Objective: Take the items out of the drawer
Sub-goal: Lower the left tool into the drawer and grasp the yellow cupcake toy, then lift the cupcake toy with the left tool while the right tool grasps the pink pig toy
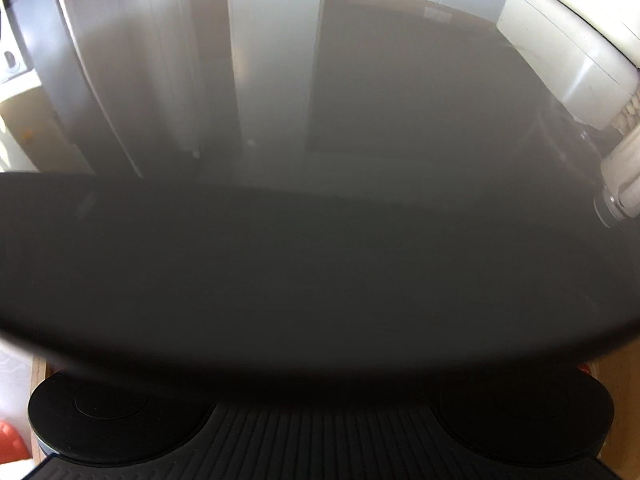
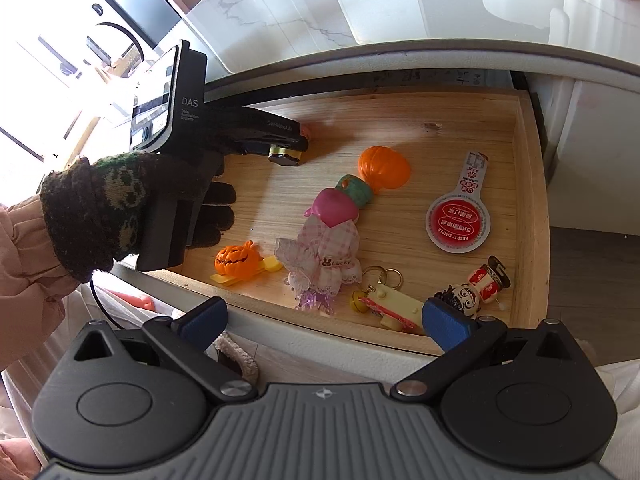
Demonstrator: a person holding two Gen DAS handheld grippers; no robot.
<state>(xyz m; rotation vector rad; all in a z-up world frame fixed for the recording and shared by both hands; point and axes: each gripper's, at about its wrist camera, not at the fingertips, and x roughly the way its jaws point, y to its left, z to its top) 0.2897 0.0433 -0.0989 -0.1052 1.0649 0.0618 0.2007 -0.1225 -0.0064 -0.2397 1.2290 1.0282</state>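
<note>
Left wrist view is blocked by a blurred dark surface. Black left gripper [image 2: 294, 146] reaches into the wooden drawer [image 2: 528, 208]'s far left; its opening cannot be told. Blue-padded right gripper [image 2: 324, 320] stands wide open, empty, above the drawer's near edge.

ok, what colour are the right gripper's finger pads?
Blue pads on black arms, clearest in the right wrist view.

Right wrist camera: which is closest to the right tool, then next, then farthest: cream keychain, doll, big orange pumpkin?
From the right tool:
1. Cream keychain, at the drawer's near edge.
2. Doll, mid-drawer.
3. Big orange pumpkin, toward the back.
</note>
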